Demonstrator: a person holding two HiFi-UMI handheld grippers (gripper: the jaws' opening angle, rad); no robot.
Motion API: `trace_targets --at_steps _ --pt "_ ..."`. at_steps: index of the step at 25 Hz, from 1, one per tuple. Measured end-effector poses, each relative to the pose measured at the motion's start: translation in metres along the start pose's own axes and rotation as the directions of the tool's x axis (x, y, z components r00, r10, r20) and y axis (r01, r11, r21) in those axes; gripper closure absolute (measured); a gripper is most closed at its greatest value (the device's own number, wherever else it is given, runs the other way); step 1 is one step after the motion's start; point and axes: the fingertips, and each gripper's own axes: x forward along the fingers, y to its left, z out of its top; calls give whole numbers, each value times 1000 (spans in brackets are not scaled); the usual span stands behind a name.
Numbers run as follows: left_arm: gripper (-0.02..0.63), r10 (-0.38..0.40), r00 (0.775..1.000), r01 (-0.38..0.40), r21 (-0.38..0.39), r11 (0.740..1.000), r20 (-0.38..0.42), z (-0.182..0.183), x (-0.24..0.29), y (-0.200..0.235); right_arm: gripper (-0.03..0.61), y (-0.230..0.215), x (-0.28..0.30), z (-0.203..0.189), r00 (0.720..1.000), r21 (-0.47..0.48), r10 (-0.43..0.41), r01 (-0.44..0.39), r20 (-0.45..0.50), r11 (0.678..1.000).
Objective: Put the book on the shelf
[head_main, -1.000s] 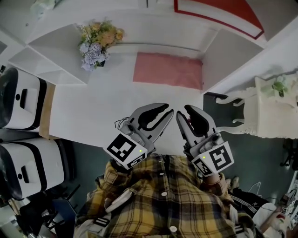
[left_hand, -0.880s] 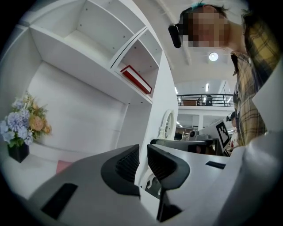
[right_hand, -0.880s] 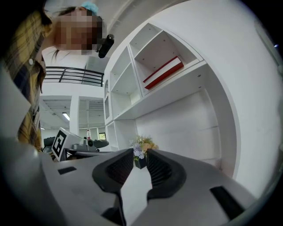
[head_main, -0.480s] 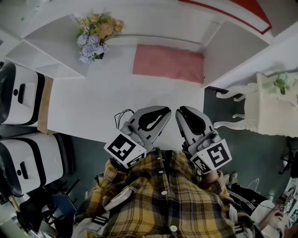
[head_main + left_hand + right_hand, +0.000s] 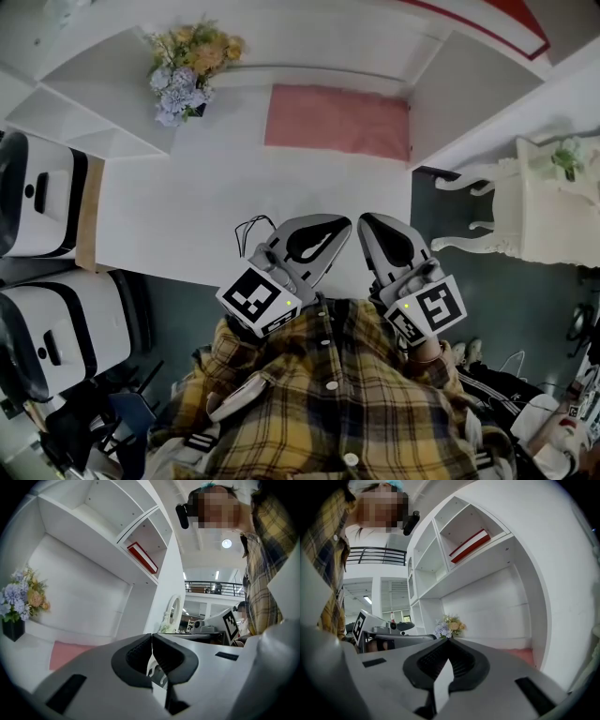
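Observation:
A red book lies flat in an upper shelf compartment (image 5: 487, 21), also seen in the left gripper view (image 5: 143, 557) and the right gripper view (image 5: 469, 545). My left gripper (image 5: 345, 223) and right gripper (image 5: 366, 221) hover side by side over the near edge of the white desk (image 5: 187, 216), close to my plaid shirt. Both have just been closing, and their jaws now meet with nothing between them, as the left gripper (image 5: 151, 635) and right gripper (image 5: 449, 640) show in their own views. Neither touches the book.
A pink mat (image 5: 337, 120) lies on the desk under the shelf. A flower vase (image 5: 187, 70) stands at the back left. White machines (image 5: 42, 197) sit to the left, and an ornate white stand (image 5: 534, 211) is on the right.
Both grippers' jaws went from a small gap to shut. The grippers sank a little toward the desk's near edge. The book stayed on the shelf.

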Motion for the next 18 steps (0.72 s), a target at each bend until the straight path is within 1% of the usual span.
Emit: trace_targets --at_steps 5,12,18 --pt "591 -4 1000 4 6 1000 -3 0 1 1 561 -2 1 -3 1000 14 3 -3 -5 1000" --pt "592 1 1000 -1 5 1000 1 3 2 7 561 -9 3 3 1000 99 3 -6 30 995" --pt "592 12 1000 -12 8 1000 2 4 2 11 561 -8 6 0 1000 64 19 -19 5 998"
